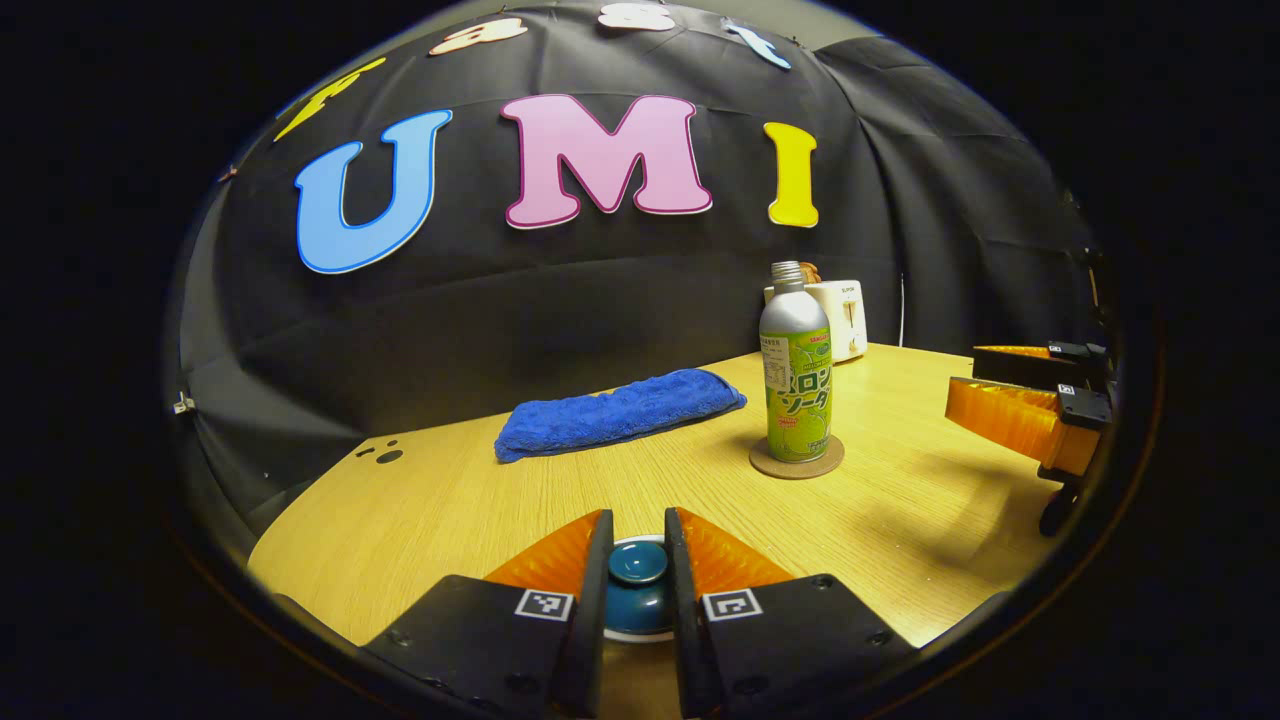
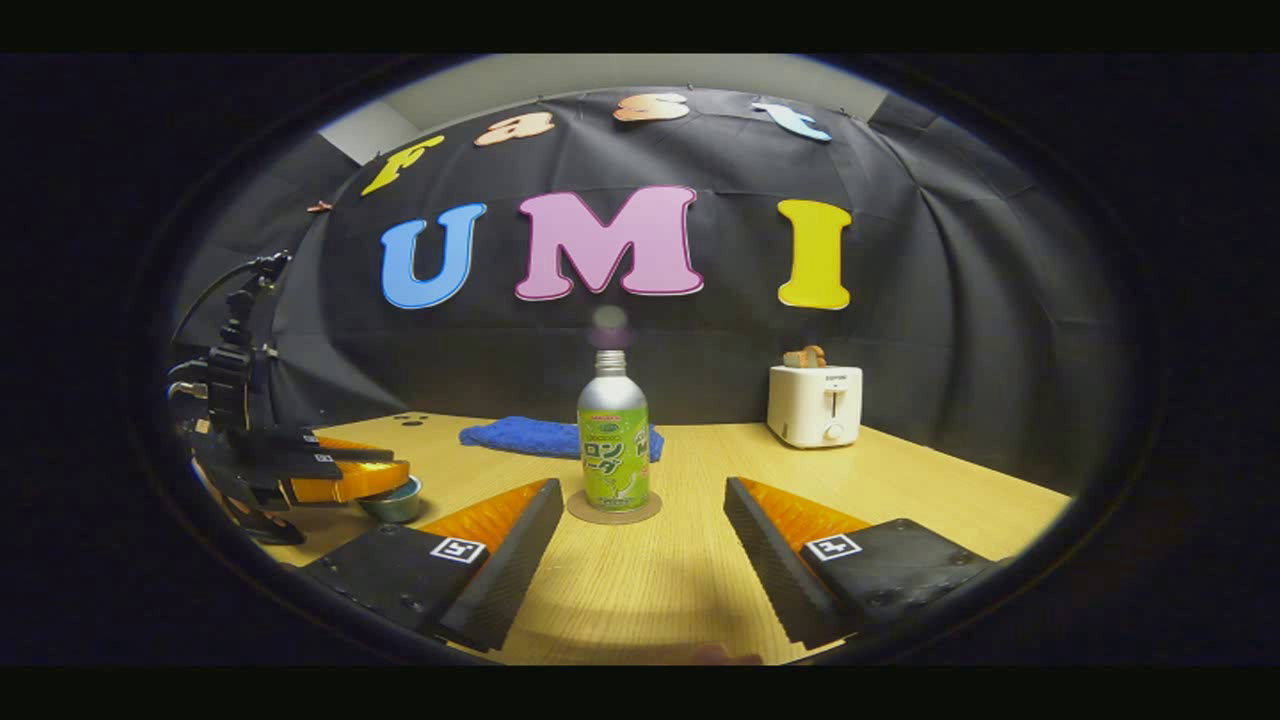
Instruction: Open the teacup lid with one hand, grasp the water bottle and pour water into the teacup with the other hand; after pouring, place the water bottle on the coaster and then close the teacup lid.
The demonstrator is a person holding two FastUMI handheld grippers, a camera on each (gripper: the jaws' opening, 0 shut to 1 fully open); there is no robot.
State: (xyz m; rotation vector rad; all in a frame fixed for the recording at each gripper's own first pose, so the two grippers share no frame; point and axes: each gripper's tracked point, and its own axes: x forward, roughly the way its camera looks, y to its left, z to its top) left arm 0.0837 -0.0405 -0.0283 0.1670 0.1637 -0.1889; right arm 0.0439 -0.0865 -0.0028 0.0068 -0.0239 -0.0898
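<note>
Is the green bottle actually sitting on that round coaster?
Touching. The right gripper view shows the bottle upright with its base resting on the coaster, no gap.

The water bottle [image 2: 613, 438] stands on the coaster [image 2: 613, 508], the towel [image 2: 535, 437] behind it, the toaster [image 2: 815, 404] behind-right.

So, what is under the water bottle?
The water bottle stands upright on a round coaster, whose rim shows all around its base. The coaster's middle is covered by the bottle. Under it lies the wooden table.

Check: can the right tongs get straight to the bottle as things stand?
Probably yes. The right tongs are open, facing the bottle on its coaster, bare table between them.
</note>
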